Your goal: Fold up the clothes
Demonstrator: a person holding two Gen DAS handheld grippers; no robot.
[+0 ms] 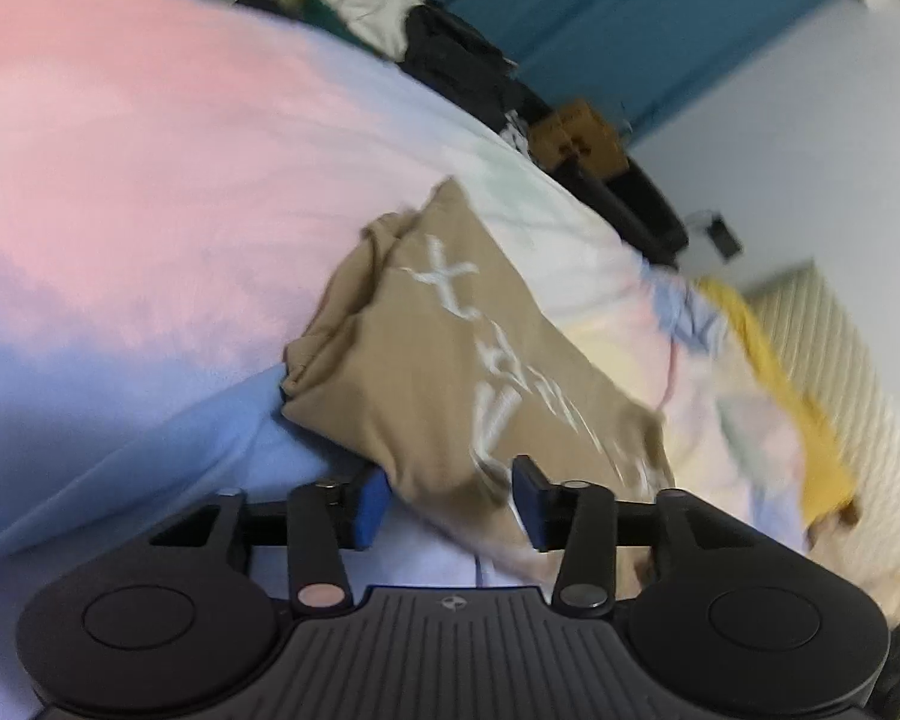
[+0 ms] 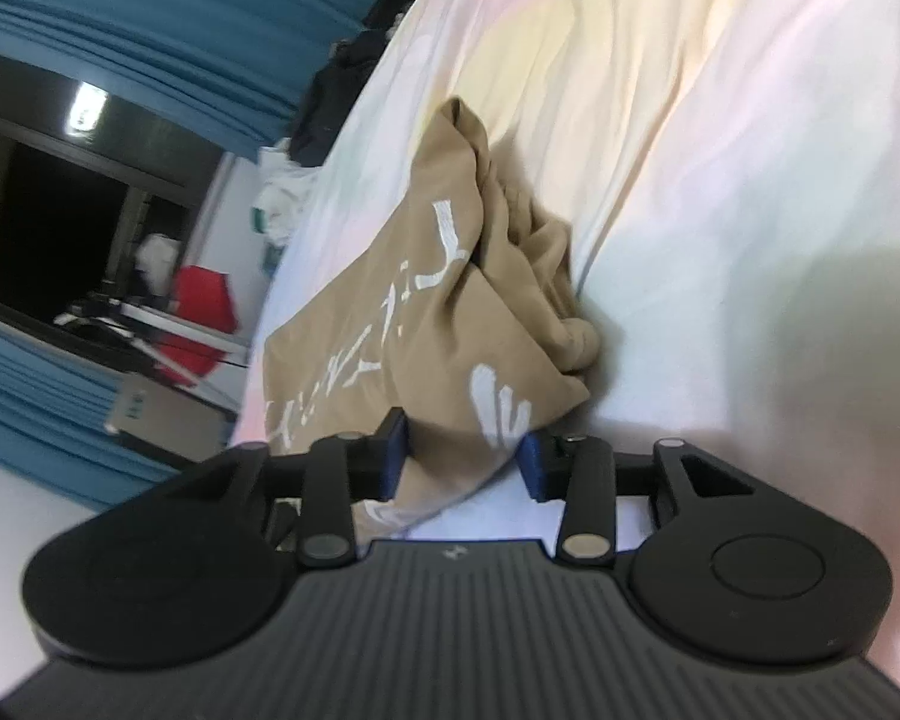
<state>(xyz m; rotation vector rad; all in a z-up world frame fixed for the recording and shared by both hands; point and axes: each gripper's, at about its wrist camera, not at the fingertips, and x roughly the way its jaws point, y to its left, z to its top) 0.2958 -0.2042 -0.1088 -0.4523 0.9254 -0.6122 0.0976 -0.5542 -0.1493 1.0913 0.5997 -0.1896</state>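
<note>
Your left gripper stands released, its blue pads spread with the near edge of the tan garment lying in the gap between them; no pad visibly presses the cloth. From there the garment runs straight ahead and a little to the left, its white lettering stretching along that same line, so its long axis points away from you rather than across you. The far end is bunched into a thick roll toward the pink part of the bed cover.

Your right gripper is also unclenched, jaws apart, with a corner of the tan garment drooping between the pads. From this side the cloth climbs away up the bed, crumpled folds heaped on its right flank.

Both grippers sit at the same near end, so neither is clearly nearer. The garment looks partly folded but untidy. The next move likely turns on closing on this near edge and carrying it forward along the long axis toward the bunched far end. Watch the blur in the left view; the edge may slip out before you close.
</note>
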